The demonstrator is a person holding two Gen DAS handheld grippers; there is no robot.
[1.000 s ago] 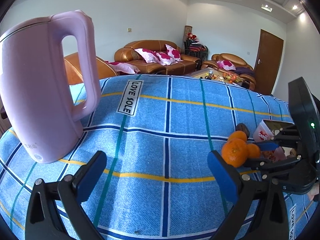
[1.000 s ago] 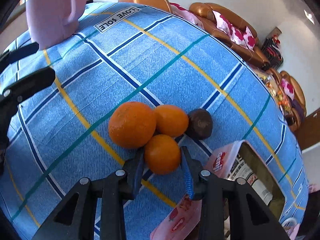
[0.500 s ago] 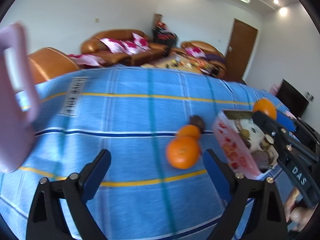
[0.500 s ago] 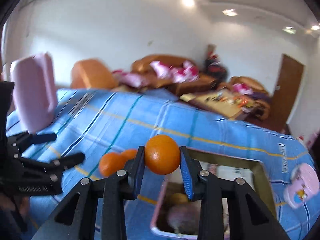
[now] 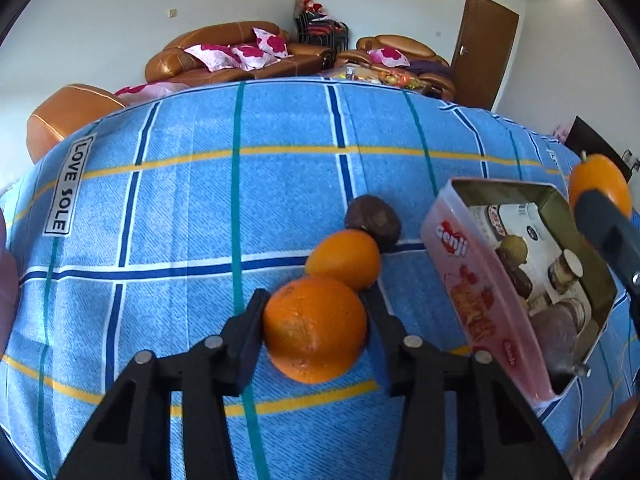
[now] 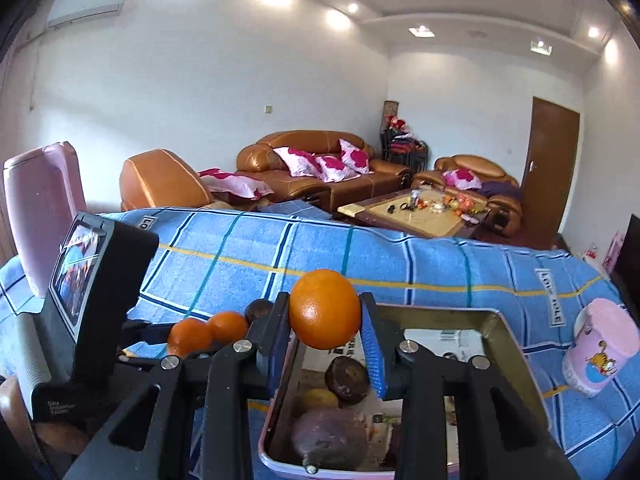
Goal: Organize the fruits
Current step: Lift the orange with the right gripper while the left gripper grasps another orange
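The left gripper (image 5: 314,322) has just been closing its jaws around the large dimpled orange (image 5: 315,330) on the blue checked cloth (image 5: 192,208), now pinching it. Farther off, the right gripper (image 6: 325,330) stays clamped on a smaller round orange (image 6: 325,309), now raised over the pink rectangular tin (image 6: 516,356), ready for dropping.

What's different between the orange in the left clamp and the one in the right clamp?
The left gripper has just been closing its jaws around a larger orange that rests on the blue checked cloth. The right gripper holds a smaller orange in the air, over the open pink box. The left fruit touches another orange; the right touches only its jaws. Both are round, glossy and unpeeled.
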